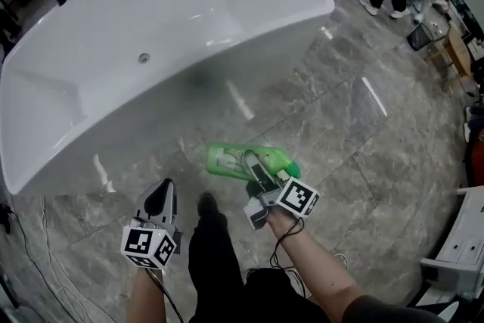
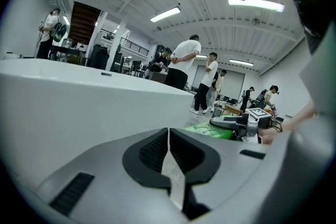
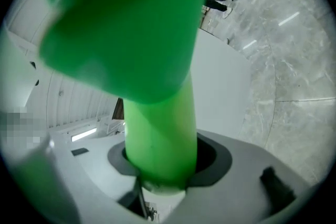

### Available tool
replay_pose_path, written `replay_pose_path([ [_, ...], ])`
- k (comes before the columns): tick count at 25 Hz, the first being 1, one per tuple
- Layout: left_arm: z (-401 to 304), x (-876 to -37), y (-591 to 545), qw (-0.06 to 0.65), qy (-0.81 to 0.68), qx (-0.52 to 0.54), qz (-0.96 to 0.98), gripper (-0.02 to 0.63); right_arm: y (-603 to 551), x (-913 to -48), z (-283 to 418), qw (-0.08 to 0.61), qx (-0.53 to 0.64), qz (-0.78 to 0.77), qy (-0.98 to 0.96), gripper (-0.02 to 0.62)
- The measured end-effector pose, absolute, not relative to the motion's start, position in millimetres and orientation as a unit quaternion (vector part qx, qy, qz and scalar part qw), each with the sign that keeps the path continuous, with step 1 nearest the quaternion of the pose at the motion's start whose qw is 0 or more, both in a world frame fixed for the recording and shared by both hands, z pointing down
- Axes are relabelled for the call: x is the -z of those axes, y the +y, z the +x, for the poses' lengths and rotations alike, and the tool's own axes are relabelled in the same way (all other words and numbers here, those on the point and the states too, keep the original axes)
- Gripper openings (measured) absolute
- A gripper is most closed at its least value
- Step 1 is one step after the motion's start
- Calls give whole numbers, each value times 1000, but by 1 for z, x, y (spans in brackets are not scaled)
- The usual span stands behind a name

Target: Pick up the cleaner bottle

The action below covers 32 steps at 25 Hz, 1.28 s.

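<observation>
While hovering beside the bathtub's (image 1: pixel 45 163) near rim, pinching the green cleaner bottle (image 1: pixel 234 159) sideways in the right gripper's (image 1: pixel 255 167) jaws, clear of the marble floor (image 1: pixel 363 140); left gripper (image 1: pixel 160 197) alongside, jaws pressed together, empty.

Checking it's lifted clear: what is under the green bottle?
Grey stone floor; the bottle hangs above it, clamped in the right gripper. The floor patch straight beneath is hidden by the bottle.

I saw a bright green bottle (image 1: pixel 227 160) with a white label, a plain white tub (image 1: pixel 265 34), a grey floor (image 1: pixel 378 155) veined like marble, and grey on the left gripper (image 1: pixel 161 194) and right gripper (image 1: pixel 255 163), each with black pads (image 2: pixel 152 152) and black-and-white square markers.
</observation>
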<state>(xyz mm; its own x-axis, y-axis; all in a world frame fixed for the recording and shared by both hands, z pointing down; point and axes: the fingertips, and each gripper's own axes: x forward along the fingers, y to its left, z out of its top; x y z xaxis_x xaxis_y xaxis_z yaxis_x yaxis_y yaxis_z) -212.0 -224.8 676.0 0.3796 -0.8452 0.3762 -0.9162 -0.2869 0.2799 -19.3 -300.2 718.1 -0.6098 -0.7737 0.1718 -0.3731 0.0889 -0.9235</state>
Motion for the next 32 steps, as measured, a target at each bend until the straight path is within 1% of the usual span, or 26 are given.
replay_pose_path([
  [3,-193,-614,-185,231,-559,-63,794,20,-262,-652,-5,183,553,-395,710,195],
  [7,-162,-534,-112,238,-566,-56,787,20,-193,-575,21,164,578,-394,695,195],
  [13,-113,-449,-27,258,-558,-59,786,20,-117,-490,67,145,590,-391,692,195],
  [18,-87,-403,7,252,-551,-62,793,20,-75,-456,98,151,593,-392,687,195],
  [24,-70,-377,16,234,-544,-41,805,20,-44,-436,121,164,579,-400,692,195],
  [27,-68,-361,24,220,-540,-30,812,20,-29,-423,121,169,570,-403,696,195],
  [32,-77,-349,63,215,-535,-18,817,20,5,-399,101,180,563,-392,705,195],
])
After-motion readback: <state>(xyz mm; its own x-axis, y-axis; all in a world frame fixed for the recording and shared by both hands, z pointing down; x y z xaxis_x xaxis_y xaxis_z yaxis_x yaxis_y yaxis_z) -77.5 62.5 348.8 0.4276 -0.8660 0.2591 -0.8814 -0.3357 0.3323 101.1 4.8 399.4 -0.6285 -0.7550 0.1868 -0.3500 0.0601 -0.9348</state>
